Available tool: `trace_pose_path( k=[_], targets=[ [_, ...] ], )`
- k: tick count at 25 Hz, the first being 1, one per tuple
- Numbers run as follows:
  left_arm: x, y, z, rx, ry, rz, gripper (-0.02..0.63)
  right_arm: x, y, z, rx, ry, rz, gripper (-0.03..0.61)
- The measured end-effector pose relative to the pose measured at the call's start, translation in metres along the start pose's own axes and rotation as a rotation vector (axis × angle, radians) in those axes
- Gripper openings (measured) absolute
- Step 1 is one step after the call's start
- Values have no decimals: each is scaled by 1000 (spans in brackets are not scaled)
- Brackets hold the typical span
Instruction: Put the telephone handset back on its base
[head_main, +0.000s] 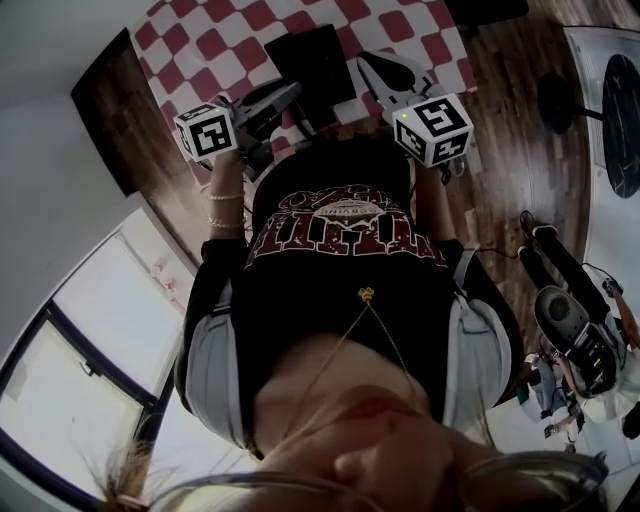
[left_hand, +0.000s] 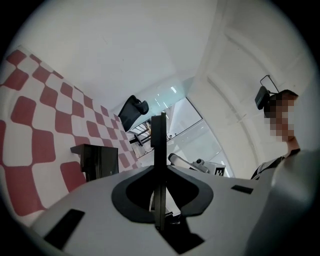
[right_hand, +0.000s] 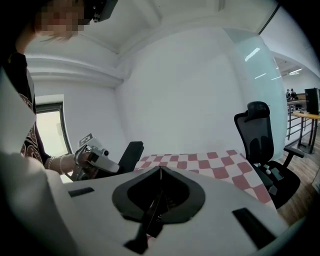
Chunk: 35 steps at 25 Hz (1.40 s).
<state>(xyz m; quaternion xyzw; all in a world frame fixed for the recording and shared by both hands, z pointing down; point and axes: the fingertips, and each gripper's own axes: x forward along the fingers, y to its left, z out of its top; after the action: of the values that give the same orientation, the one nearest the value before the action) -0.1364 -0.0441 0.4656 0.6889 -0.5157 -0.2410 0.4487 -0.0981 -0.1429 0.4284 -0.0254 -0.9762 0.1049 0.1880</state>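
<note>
From the head view, the left tool (head_main: 280, 100) and the right tool (head_main: 385, 75) are both held level in front of the person's chest. They sit above the near edge of a bench (head_main: 420, 30) covered in red-and-white check. A black boxy thing, apparently the telephone (head_main: 312, 58), lies on the check between and beyond them. The handset cannot be told from the base here, so a reach could well land on the wrong part. In the left gripper view, the left tool (left_hand: 159, 130) has its jaws pressed together with nothing between them. The telephone (left_hand: 97, 160) stands off to one side and well apart, and a reach with the jaws unopened would only nudge it across the cloth. In the right gripper view, the right tool (right_hand: 160, 172) is likewise closed and empty. A dark slab (right_hand: 129, 156), likely the same telephone, sits partly behind the left tool (right_hand: 92, 161), so the two tools may collide if both converge on it.
</note>
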Motion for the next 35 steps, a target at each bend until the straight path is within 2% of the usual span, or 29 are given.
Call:
trace_pose_path(
  k=[4, 12, 35],
  targets=[
    [3, 0, -1, -15, -30, 9, 75, 3, -2, -4, -3, 10, 26, 20],
    [2, 18, -10, -10, 6, 62, 74, 6, -4, -7, -5, 15, 44, 20],
    [14, 49, -18, -72, 48, 63, 74, 6, -11, -20, 34, 45, 14, 20]
  ],
)
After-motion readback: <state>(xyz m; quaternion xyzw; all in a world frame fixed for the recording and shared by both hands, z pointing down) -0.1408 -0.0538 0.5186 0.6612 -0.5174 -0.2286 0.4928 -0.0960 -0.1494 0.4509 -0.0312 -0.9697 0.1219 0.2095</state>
